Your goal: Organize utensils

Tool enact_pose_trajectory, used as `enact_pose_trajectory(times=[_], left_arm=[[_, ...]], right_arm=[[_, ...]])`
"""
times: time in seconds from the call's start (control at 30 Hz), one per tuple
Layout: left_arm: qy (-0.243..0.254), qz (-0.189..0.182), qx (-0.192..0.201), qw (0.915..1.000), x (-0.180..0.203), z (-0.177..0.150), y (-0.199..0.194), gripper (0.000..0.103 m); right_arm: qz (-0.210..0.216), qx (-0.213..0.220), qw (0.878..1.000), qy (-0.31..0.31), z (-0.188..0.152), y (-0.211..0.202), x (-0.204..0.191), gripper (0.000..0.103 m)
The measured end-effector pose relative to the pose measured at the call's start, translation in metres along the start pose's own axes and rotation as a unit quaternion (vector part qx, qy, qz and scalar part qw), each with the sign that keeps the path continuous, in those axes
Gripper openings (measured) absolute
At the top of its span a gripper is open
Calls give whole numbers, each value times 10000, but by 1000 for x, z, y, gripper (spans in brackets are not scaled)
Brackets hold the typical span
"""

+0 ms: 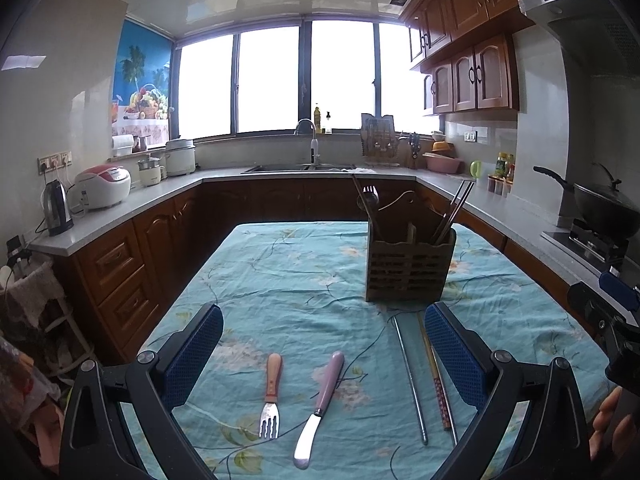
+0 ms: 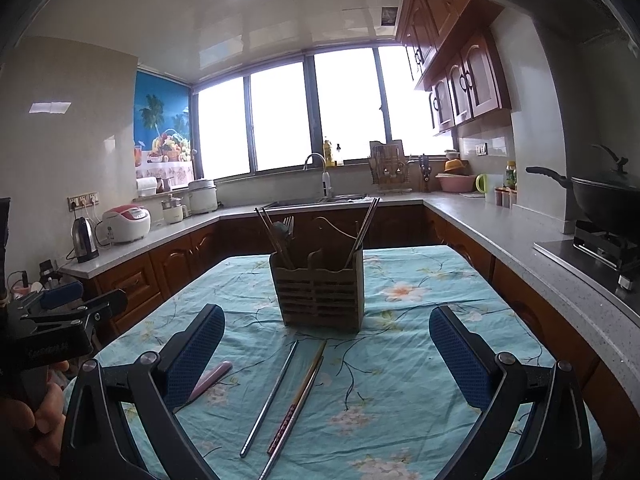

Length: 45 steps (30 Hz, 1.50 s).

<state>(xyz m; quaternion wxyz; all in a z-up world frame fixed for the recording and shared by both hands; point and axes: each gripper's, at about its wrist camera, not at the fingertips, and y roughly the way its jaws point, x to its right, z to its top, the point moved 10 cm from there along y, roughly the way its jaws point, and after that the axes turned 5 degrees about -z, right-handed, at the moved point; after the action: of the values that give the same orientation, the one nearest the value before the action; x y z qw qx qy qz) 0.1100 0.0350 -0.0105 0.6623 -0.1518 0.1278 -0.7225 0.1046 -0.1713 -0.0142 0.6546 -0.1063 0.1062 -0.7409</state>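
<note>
A: Which tool sits closer to the loose cutlery?

B: It depends on the piece. In the left wrist view the fork (image 1: 271, 398) and the butter knife (image 1: 318, 406) lie in the lower centre of the frame, right between the spread fingers of the left hand-held gripper (image 1: 323, 356), which holds nothing. The right hand-held gripper (image 2: 326, 356) is just as wide open and empty; in its view three chopsticks (image 2: 294, 396) fill the lower centre.

A: So each one has its own pile.

B: Roughly. The pink knife handle (image 2: 212, 378) only peeks out beside the right tool's left finger, so fork and knife belong to the left one, I'd say.

A: How do the pieces lie?

B: All lengthwise, pointing away from the cameras toward the wooden utensil holder (image 1: 408, 268). The fork's tines and the knife's blade face the camera, handles toward the holder. The chopsticks lean slightly, fanning apart at the near end.

A: And the holder?

B: Upright on the floral bench (image 1: 280, 280), right of centre in the left view, dead centre in the right. It already holds chopsticks, a fork and a spoon. My guess: whichever finger pair closes must close across the long axis, so neither tool needs much wrist turn.
</note>
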Motion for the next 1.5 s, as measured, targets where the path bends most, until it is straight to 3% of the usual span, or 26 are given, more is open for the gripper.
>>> enact_pose_trajectory(times=[1.5], left_arm=[[18, -12, 77, 10000, 2, -6, 1, 102]], right_arm=[[96, 126, 9999, -51, 6, -2, -8, 103]])
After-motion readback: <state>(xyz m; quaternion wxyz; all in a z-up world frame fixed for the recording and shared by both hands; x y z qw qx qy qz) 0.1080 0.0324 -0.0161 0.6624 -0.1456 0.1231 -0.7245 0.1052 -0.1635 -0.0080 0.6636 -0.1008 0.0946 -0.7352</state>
